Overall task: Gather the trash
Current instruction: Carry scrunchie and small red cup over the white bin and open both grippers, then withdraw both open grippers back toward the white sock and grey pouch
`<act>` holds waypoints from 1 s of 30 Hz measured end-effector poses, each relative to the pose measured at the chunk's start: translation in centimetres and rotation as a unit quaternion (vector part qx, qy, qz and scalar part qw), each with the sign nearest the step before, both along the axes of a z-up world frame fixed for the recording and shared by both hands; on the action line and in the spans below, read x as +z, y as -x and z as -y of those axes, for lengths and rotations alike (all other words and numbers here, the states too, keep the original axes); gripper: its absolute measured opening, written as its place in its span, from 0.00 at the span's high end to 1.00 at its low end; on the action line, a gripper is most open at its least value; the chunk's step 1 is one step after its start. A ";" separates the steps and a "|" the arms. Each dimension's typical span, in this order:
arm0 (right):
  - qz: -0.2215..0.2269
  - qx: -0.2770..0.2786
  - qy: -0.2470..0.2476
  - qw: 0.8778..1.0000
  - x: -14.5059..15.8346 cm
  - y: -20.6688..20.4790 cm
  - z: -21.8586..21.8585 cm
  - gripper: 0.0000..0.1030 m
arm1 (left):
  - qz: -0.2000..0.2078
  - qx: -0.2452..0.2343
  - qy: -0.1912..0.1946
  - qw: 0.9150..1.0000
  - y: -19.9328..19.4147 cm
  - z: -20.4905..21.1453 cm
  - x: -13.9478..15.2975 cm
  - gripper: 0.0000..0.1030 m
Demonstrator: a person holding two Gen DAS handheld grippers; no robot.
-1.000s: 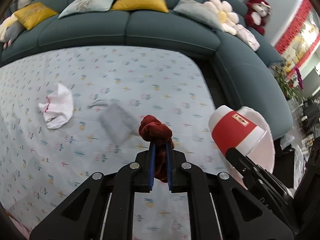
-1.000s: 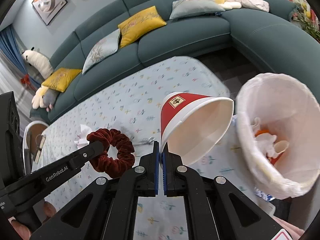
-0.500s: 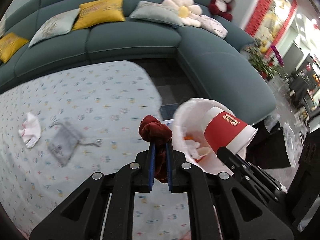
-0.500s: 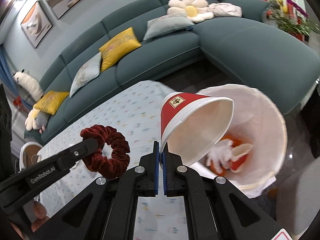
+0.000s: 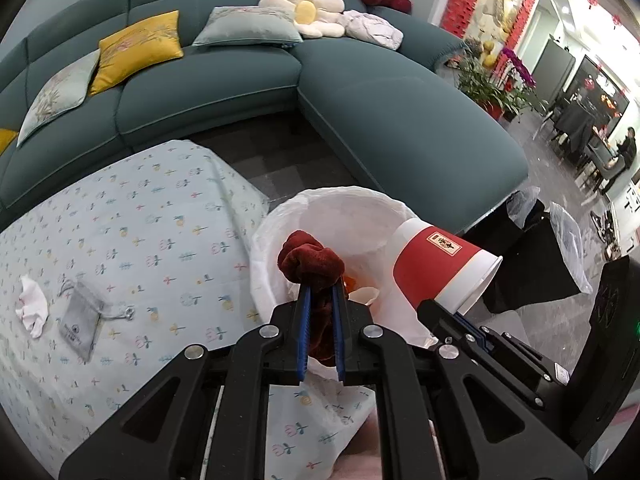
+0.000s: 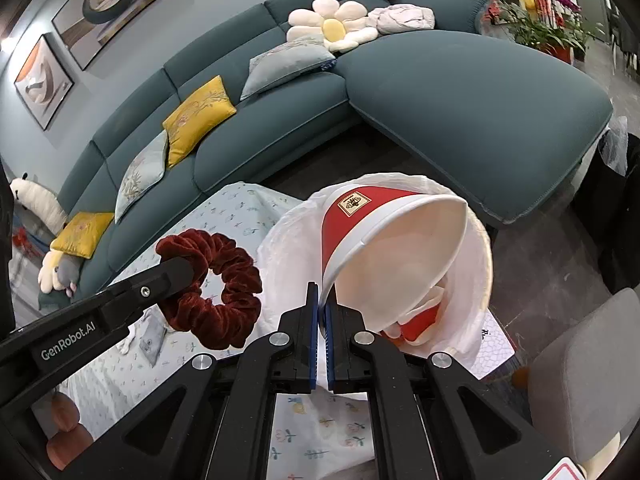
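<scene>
Right, both hands loaded over the bin point(image 5: 276, 232) now. My left gripper point(image 5: 320, 300) is clamped on the scrunchie point(image 5: 310, 262), which sits dead centre of the left view with the white liner behind it. In the right view the scrunchie point(image 6: 216, 280) hangs at centre left, and from there it looks just short of the rim, so I can't say it's fully over the opening. My right gripper point(image 6: 322, 304) is pinched tight on the wall of the cup point(image 6: 384, 248), mouth turned towards me, tilted over the bin point(image 6: 476, 272) in the middle of the frame.

Handling, as I judge it: the scrunchie is soft velvet, light, no slip risk, and a bite through the bunched fabric is plenty. It may cling to the pads on release. The cup is thin paper, light, and crushes easily. A grip at the rim is where it's stiffest, and the jaws look nearly shut on a single wall, which should do.

There's trash in the bin already, something orange and white.

Lower left of the left view, on the flowered cloth point(image 5: 140, 220), a crumpled tissue point(image 5: 32, 312) and a grey pouch point(image 5: 80, 322) lie near each other. The tissue I'd call trash, feather-light, take it anywhere. The pouch I'm not sure about
</scene>
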State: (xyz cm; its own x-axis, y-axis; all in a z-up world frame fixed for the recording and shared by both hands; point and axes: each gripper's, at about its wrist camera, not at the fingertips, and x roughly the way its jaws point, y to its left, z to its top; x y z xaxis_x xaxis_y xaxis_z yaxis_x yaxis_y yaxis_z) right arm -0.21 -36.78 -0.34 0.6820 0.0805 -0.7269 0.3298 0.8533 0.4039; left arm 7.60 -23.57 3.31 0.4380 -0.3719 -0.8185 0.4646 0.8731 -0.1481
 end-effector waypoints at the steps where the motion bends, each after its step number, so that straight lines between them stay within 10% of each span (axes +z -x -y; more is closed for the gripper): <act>1: -0.001 -0.001 -0.001 1.000 0.0 0.0 0.2 0.97 | -0.001 -0.002 -0.001 1.000 0.0 0.3 0.0 0.91; 17: 0.001 -0.011 0.011 1.000 0.1 -0.2 1.4 0.81 | -0.005 0.018 0.000 1.000 -1.0 1.1 -0.2 0.66; 30: -0.001 0.007 0.024 1.000 0.7 -0.5 -0.6 0.72 | -0.008 0.048 0.000 0.999 -1.0 -2.3 -0.4 0.65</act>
